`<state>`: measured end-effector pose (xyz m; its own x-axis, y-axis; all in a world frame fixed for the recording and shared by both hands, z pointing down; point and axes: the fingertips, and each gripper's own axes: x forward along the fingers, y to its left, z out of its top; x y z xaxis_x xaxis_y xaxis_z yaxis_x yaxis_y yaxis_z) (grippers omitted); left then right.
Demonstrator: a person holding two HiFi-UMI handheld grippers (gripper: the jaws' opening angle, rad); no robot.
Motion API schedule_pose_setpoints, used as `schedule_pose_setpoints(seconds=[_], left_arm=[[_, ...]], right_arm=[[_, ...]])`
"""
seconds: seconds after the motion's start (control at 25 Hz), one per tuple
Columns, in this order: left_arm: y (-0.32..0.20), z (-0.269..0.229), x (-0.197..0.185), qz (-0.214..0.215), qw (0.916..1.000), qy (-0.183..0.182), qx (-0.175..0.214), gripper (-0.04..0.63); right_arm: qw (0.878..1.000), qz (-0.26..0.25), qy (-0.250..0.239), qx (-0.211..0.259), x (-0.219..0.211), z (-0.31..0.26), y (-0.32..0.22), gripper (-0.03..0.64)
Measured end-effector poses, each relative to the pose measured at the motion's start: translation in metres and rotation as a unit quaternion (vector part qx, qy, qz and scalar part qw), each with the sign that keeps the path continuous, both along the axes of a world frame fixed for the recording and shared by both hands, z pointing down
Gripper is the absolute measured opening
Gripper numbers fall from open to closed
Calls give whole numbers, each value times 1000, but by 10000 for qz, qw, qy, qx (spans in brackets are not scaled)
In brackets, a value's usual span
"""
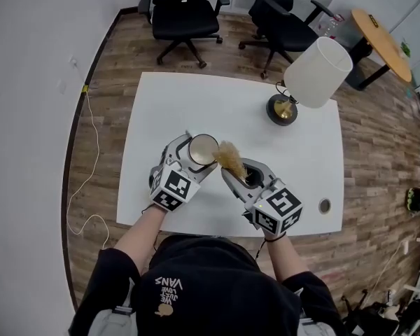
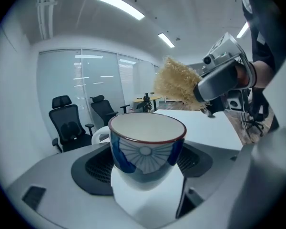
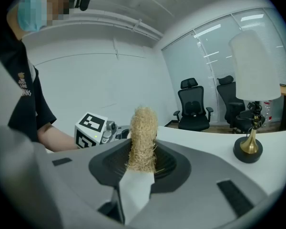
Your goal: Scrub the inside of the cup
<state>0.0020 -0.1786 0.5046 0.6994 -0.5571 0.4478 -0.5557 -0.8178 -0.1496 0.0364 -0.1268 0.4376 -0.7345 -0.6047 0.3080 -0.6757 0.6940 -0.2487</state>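
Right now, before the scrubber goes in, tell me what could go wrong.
1. The left tool clamps the cup only round its lower body, over the table. A hard push inside could twist it loose and drop it.
2. The scrubber in the right tool is bushy and sits just outside the rim. It may snag on the rim instead of entering cleanly.
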Motion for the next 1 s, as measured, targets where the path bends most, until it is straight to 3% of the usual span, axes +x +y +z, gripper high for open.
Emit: schedule_pose_setpoints(seconds=[0.16, 0.28, 0.4, 0.72, 1.0], left_arm=[[-13, 16, 2, -306, 9966, 703, -305, 393], [-25, 36, -2, -560, 9930, 907, -517, 393], [-33, 53, -7, -726, 9905, 924, -721, 393], [-45, 73, -2, -660, 9919, 878, -645, 393], [-45, 88, 0, -679, 9900, 915, -831, 394]], right_arm=[[9998, 165, 14, -125, 4, 16, 0, 114], [9995, 223, 111, -209, 6, 26, 2, 114], [9991, 264, 115, -317, 7, 33, 3, 114], [9978, 327, 192, -543, 15, 47, 3, 114], [9973, 321, 201, -630, 14, 53, 3, 114]])
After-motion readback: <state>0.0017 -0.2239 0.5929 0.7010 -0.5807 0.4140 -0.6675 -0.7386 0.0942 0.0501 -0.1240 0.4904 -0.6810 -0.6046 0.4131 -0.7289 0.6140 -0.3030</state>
